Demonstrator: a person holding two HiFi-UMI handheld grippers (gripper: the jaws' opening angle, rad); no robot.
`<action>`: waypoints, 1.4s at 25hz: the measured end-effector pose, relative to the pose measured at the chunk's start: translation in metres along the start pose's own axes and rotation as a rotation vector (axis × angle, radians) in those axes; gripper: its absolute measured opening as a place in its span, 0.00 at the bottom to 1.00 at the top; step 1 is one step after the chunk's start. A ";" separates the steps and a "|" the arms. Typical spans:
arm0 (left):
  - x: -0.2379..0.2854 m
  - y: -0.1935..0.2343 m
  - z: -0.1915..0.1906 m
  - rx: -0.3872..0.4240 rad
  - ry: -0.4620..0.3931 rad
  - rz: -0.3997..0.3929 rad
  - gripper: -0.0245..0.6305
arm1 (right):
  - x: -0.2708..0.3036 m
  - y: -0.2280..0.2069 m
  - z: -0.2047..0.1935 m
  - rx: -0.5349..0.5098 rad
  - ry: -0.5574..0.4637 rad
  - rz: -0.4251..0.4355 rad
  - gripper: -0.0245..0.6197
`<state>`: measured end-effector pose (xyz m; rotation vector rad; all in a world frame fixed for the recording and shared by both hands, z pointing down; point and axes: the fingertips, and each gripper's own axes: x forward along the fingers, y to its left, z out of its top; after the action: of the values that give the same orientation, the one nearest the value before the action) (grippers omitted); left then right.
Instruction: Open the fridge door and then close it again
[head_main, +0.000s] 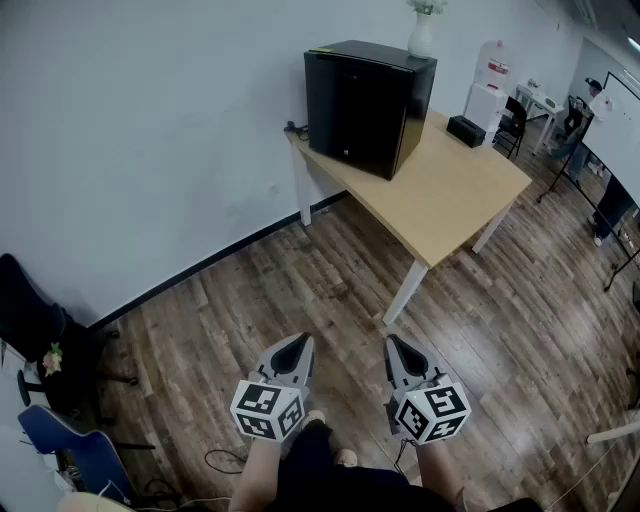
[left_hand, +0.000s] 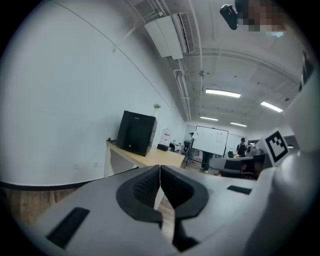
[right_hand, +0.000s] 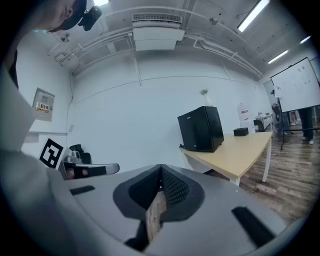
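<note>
So the fridge (head_main: 368, 105) sits on the far-left end of the worktop (head_main: 455, 200), right up against the wall (head_main: 150, 130), with a vase (head_main: 421, 38) on top and a small box (head_main: 466, 130) on the worktop just to its right. The left tool (head_main: 297, 346) and right tool (head_main: 398, 348) are side by side, well short of the worktop, floor (head_main: 300, 280) in between, and there's a chair (head_main: 30, 325) off left.

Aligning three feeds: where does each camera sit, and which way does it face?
Head view: person's head, steeply down; shows left gripper, right gripper, forearms; fridge on table ahead.
Left gripper view: on left gripper, along its shut jaws, towards the fridge.
Right gripper view: on right gripper, along its shut jaws, towards the fridge.
Shared: all three show the fridge.
</note>
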<state>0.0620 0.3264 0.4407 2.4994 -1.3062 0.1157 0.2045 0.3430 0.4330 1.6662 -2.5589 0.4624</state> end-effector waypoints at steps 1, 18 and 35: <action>-0.007 -0.009 -0.007 0.001 0.008 0.000 0.05 | -0.011 0.002 -0.005 0.006 0.002 -0.002 0.02; -0.099 -0.072 -0.050 0.025 -0.017 0.089 0.05 | -0.112 0.029 -0.044 0.007 -0.007 0.016 0.02; -0.059 -0.040 -0.039 0.001 -0.028 0.089 0.05 | -0.067 0.027 -0.036 -0.055 0.022 0.033 0.02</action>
<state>0.0636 0.4065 0.4554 2.4526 -1.4291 0.1024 0.2042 0.4227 0.4474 1.5950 -2.5629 0.4060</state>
